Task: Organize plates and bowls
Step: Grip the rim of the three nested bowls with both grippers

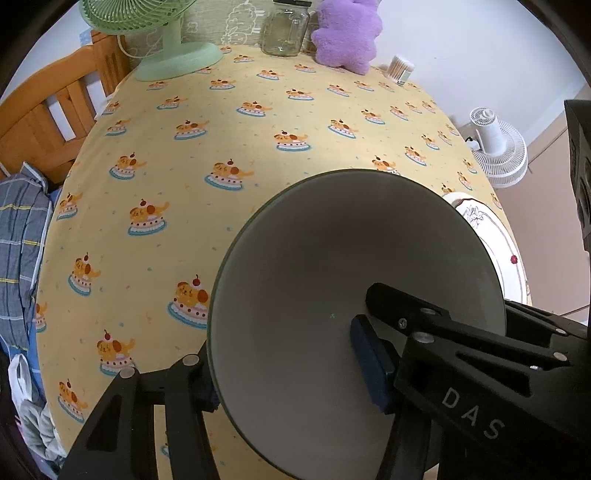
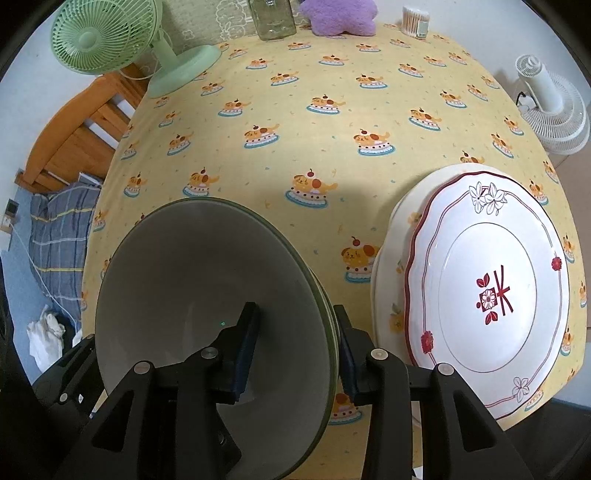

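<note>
Left wrist view
- Bowl [image 1: 332, 288]: grey-white inside, green rim, on the yellow tablecloth [image 1: 177, 206], near the front edge.
- Left gripper [image 1: 295, 373]: jaws astride the bowl's near wall, blue pad [image 1: 373, 365] of one finger inside, other finger outside by the rim at lower left; whether pads press the wall, cannot tell.
- Plate [image 1: 506, 254]: only a sliver seen past the bowl's right rim, flower and red dot on its border.
- Right gripper: dark block at far right edge, maybe part of it; jaws out of sight here.
- Back of table: green fan [image 1: 173, 51], glass jar [image 1: 284, 33], purple plush [image 1: 347, 37], cotton swabs [image 1: 400, 70].
- Off the table: white fan [image 1: 498, 147] at right, wooden bed frame [image 1: 55, 110] and plaid bedding [image 1: 22, 258] at left.

Right wrist view
- Bowl [image 2: 192, 295]: seen whole here as two nested bowls, doubled green rims at right side.
- Right gripper [image 2: 295, 354]: pinching the right wall, one pad [image 2: 245, 350] inside, other finger outside touching the rims.
- Left gripper: black part at lower left by the bowl's rim; jaws hidden.
- Plate [image 2: 487, 280]: fully shown here, white with red motif in the middle, red scalloped border, stacked on a larger cream plate [image 2: 391, 258], just right of the bowl, apart from it.
- Plates' place: front right corner of the tablecloth [image 2: 332, 129].
- Background: green fan [image 2: 107, 40], jar [image 2: 273, 18], plush [image 2: 336, 18], swabs [image 2: 415, 20], white fan [image 2: 554, 107], bedding [image 2: 55, 229].
</note>
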Motion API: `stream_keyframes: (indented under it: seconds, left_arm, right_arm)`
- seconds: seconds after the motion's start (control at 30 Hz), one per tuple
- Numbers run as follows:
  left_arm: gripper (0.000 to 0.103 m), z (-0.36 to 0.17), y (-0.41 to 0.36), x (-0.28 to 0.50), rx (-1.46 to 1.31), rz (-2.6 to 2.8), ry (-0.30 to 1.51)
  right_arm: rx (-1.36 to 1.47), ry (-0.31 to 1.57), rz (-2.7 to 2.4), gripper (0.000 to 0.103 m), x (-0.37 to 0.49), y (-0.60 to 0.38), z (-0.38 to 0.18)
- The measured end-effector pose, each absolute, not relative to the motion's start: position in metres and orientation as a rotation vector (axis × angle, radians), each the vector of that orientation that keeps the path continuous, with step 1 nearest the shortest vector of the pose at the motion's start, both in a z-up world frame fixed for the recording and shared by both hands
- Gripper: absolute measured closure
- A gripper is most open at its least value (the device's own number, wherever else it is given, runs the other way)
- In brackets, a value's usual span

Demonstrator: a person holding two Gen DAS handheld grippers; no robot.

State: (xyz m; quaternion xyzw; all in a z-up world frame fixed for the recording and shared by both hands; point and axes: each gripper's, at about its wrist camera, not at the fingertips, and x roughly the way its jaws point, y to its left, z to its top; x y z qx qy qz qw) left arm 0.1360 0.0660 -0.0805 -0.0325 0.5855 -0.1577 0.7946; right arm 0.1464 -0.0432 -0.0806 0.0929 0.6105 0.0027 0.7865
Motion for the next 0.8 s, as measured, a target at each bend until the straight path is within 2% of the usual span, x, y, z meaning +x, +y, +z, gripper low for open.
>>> stream_keyframes:
  seconds: [0.2, 0.8]
  left_arm:
    - [0.044, -0.078, 0.068, 0.133, -0.096, -0.327, 1.286]
    - [0.046, -0.016, 0.067, 0.116, 0.030, -0.408, 1.204]
  right_arm:
    - [0.177, 1.307, 0.028, 0.061, 0.144, -0.041, -0.076]
    - [0.253, 1.204, -0.031, 0.061, 0.114, -0.041, -0.018]
